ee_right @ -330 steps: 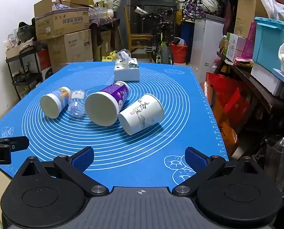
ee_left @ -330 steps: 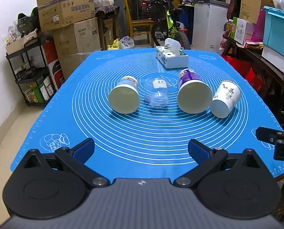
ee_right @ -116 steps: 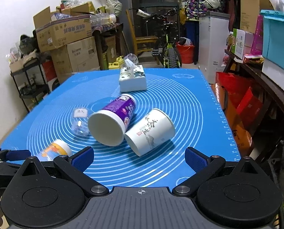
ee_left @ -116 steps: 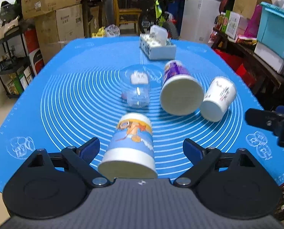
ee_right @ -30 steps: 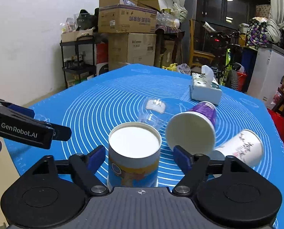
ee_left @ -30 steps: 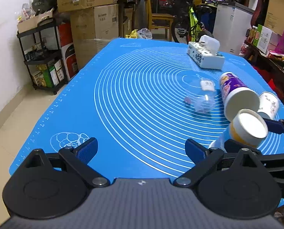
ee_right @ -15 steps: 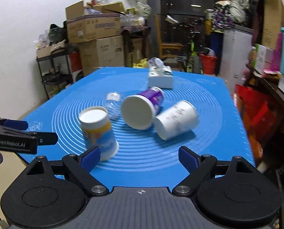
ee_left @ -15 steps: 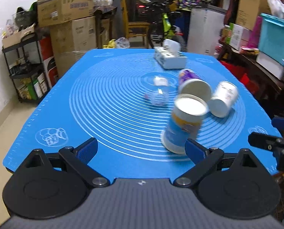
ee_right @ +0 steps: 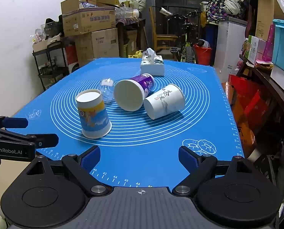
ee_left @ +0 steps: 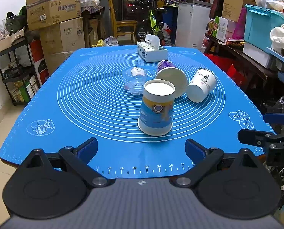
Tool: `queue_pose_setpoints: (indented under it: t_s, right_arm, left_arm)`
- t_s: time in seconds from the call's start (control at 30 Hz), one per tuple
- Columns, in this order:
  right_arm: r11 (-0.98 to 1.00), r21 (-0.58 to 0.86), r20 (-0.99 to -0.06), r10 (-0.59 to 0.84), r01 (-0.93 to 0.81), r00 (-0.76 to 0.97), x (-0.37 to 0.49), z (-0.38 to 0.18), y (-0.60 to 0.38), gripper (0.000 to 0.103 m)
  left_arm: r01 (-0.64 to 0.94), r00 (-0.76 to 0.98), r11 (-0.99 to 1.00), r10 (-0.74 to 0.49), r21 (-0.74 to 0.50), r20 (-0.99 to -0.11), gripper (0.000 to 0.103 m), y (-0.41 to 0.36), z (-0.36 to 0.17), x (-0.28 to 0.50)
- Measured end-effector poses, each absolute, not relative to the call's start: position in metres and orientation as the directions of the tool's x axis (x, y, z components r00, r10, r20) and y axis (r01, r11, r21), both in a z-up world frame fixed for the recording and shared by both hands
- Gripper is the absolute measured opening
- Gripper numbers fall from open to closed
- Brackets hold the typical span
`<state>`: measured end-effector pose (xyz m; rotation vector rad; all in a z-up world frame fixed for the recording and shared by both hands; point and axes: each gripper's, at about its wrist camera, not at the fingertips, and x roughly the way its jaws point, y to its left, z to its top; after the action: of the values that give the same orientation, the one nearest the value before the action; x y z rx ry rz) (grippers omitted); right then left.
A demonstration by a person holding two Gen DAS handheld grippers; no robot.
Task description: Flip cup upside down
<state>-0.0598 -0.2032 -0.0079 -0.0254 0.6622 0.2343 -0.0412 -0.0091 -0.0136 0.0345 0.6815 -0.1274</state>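
A blue and yellow paper cup [ee_left: 156, 108] stands upside down on the blue mat [ee_left: 84, 99], its white base up; it also shows in the right wrist view [ee_right: 93, 112]. A purple cup [ee_left: 170, 78], a white cup with black writing [ee_left: 201, 87] and a clear plastic cup [ee_left: 135, 80] lie on their sides behind it. My left gripper [ee_left: 141, 148] is open and empty, pulled back at the mat's near edge. My right gripper [ee_right: 139, 157] is open and empty, near the edge too, to the right of the upturned cup.
A tissue box [ee_left: 151, 52] sits at the mat's far end. Stacked cardboard boxes [ee_left: 60, 19] and a shelf stand to the left, a bicycle [ee_left: 151, 19] behind, cluttered shelves and a blue bin [ee_left: 264, 28] to the right.
The right gripper, shut on the blue and yellow cup a second ago, has let it go upside down on the mat and drawn back. The left gripper has backed off a little as well.
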Motion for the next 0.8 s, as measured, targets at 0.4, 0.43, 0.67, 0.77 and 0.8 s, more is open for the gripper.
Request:
queue_pose_setpoints:
  t_s: [0.4,0.43,0.67,0.77,0.8]
  right_arm:
    - [0.978,0.058,-0.627,0.192,-0.201,0.755,-0.0635,-0.0096,-0.2094,0.090]
    - [0.978,0.058,-0.628,0.192,-0.200,0.754,-0.0635,-0.0096,-0.2096,0.090]
    - [0.980,0.058,-0.634,0.185,-0.192,0.751,-0.0627,-0.0105,-0.2100,0.090]
    - [0.980,0.062,-0.638,0.185,-0.190,0.747,-0.0621,-0.0121,-0.2106,0.090]
    - [0.980,0.061,-0.639,0.184,-0.189,0.746,-0.0616,-0.0122,-0.2105,0.090]
  left_arm:
    - [0.138,0.760,0.990,-0.112,-0.010,-0.640,0.097,-0.0122,-0.0139,-0.0431]
    - [0.140,0.759,0.990,-0.113,-0.009,-0.641,0.097,-0.0127,-0.0141,-0.0432]
    - [0.138,0.758,0.990,-0.106,-0.001,-0.643,0.097,-0.0139,-0.0145,-0.0432]
    - [0.134,0.756,0.991,-0.098,0.006,-0.647,0.097,-0.0139,-0.0148,-0.0423]
    - [0.133,0.755,0.991,-0.098,0.005,-0.649,0.097,-0.0136,-0.0151,-0.0422]
